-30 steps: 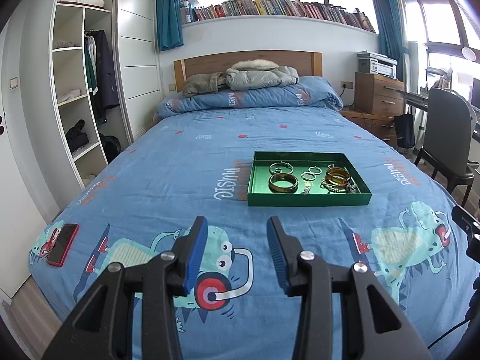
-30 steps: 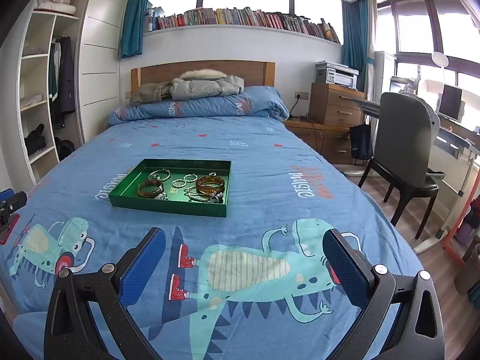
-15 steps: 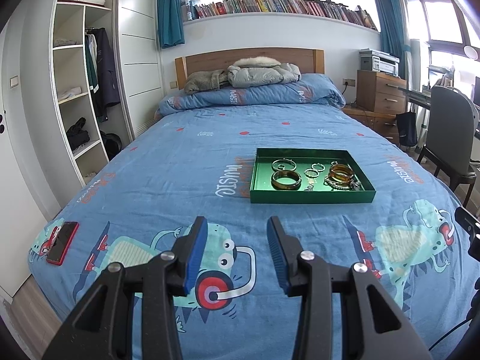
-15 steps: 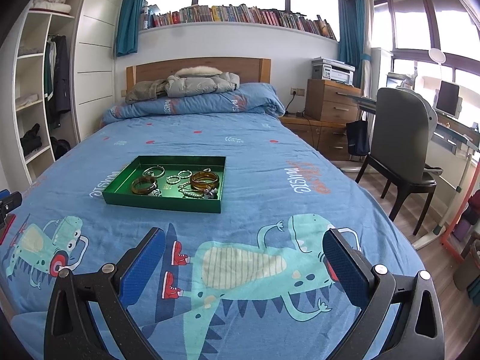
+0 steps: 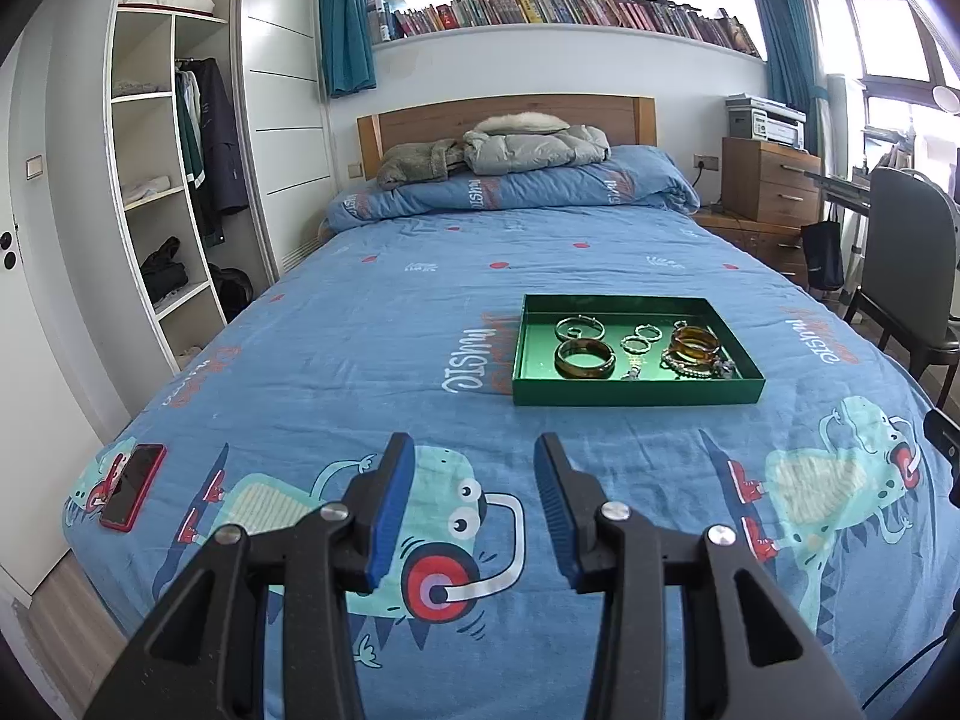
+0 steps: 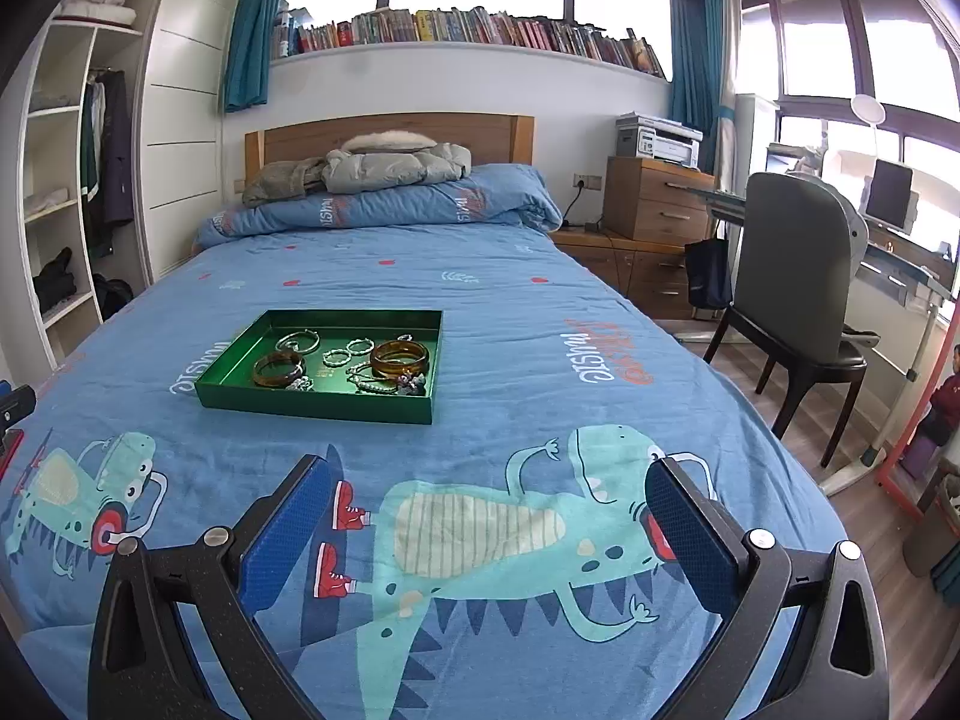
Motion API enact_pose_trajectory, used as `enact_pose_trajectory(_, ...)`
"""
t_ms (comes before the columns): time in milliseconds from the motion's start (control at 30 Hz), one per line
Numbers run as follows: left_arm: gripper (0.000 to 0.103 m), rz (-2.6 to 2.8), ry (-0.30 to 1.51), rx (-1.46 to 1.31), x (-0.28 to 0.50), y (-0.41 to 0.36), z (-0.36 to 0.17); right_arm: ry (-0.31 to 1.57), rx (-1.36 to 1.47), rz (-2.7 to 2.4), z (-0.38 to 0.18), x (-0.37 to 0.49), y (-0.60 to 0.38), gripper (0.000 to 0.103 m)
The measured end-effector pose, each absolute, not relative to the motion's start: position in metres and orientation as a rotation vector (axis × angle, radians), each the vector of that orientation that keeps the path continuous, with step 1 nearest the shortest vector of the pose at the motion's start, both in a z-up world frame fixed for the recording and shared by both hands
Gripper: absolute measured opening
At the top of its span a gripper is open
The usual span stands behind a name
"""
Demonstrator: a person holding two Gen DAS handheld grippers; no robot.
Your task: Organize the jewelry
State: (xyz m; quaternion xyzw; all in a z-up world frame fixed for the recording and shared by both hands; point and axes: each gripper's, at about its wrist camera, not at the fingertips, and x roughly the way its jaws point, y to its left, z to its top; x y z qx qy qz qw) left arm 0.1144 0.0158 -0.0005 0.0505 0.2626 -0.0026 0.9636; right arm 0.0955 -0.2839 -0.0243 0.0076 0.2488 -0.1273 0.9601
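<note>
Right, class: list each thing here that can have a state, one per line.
left gripper: open, empty
right gripper: open wide, empty
green tray: uncovered, flat on the bed, holding jewelry
amber bangle: lying flat in tray
red phone: face up, screen dark

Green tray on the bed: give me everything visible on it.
The green tray is shallow and rectangular with low upright walls and a glossy green floor. It lies flat on the blue bedspread, ahead of both hand-held grippers, which do not touch it. Inside lie amber bangles, silver rings and beaded pieces, loosely grouped.
</note>
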Motion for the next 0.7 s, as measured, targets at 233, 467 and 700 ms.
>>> enact_pose_trajectory(233, 0.04, -0.002, 0.531, 0.102, 0.1145, 0.0167, -0.0006, 0.507, 0.012, -0.26, -0.0251, 0.0962, -0.2836, 0.103)
enact_pose_trajectory(467, 0.04, -0.004, 0.533, 0.102, 0.1146, 0.0169, -0.0015, 0.51, 0.011, -0.259, -0.0259, 0.0961, -0.283, 0.103)
enact_pose_trajectory(700, 0.04, -0.007, 0.537, 0.102, 0.1148, 0.0177, -0.0023, 0.511, 0.01, -0.259, -0.0262, 0.0966, -0.2827, 0.103)
